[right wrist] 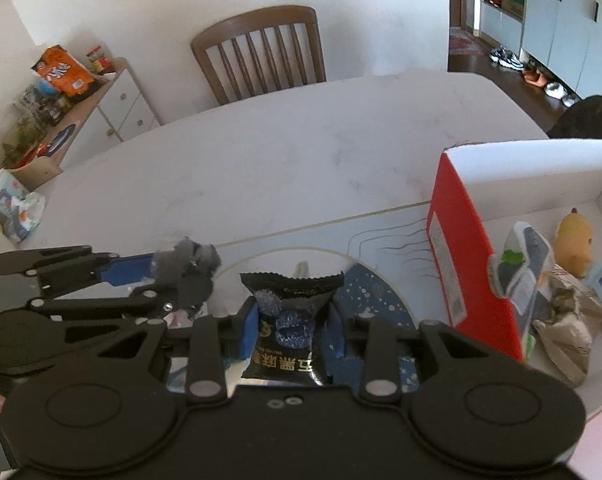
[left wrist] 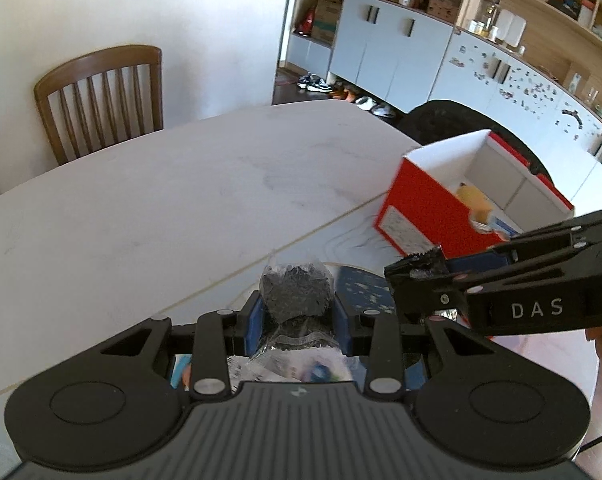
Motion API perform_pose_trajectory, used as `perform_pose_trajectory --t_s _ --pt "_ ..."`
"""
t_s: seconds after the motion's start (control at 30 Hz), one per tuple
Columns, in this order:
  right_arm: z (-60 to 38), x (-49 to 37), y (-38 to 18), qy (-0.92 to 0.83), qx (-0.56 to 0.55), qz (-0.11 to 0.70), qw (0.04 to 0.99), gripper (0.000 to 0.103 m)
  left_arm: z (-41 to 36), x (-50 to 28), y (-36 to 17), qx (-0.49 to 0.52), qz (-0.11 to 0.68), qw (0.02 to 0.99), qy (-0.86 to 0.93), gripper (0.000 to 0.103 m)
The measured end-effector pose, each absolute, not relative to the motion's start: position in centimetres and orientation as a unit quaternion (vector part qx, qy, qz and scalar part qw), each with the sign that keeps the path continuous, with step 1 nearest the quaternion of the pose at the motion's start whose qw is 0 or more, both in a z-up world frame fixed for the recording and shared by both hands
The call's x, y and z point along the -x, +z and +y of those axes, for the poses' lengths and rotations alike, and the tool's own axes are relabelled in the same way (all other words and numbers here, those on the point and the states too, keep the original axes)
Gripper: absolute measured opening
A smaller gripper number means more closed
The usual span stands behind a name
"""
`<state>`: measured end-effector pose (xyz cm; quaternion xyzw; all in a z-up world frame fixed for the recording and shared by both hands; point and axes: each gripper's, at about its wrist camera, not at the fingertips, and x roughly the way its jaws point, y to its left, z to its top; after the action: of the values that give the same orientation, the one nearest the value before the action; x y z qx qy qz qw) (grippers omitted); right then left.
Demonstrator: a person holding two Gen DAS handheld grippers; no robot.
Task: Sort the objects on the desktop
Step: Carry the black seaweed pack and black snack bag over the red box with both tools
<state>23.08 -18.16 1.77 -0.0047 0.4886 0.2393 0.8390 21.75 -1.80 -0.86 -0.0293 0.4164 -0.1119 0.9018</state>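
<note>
My left gripper (left wrist: 297, 318) is shut on a clear packet of black granules (left wrist: 295, 284), held above the white table (left wrist: 161, 208). In the right wrist view, the right gripper (right wrist: 293, 322) is shut on a black snack packet (right wrist: 289, 292) with printed characters. Each gripper shows in the other's view: the right gripper (left wrist: 411, 270) comes in from the right, and the left gripper (right wrist: 193, 262) from the left. Under both lies a blue speckled plate (right wrist: 381, 296). A red box (right wrist: 473, 276) with white inside walls stands to the right, holding a yellow toy (right wrist: 573, 240) and several packets.
A wooden chair (right wrist: 261, 52) stands at the table's far side. A low sideboard (right wrist: 81, 112) with snack bags is at the far left. A dark rounded object (left wrist: 453, 120) sits behind the red box. Shelves and cabinets (left wrist: 401, 48) line the far wall.
</note>
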Motion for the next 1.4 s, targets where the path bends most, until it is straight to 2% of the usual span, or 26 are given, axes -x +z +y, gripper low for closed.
perform_pose_trajectory --t_s 0.57,1.4 --pt "-25.0 -20.7 5.4 0.255 0.003 0.47 0.845 0.034 -9.0 -18.6 3.0 0.013 0.403 0.9 -0.168 0.035" --pt "-40.7 -25.3 6.8 0.191 -0.024 0.45 0.872 0.034 -21.2 -22.9 4.2 -0.018 0.397 0.891 -0.221 0.035"
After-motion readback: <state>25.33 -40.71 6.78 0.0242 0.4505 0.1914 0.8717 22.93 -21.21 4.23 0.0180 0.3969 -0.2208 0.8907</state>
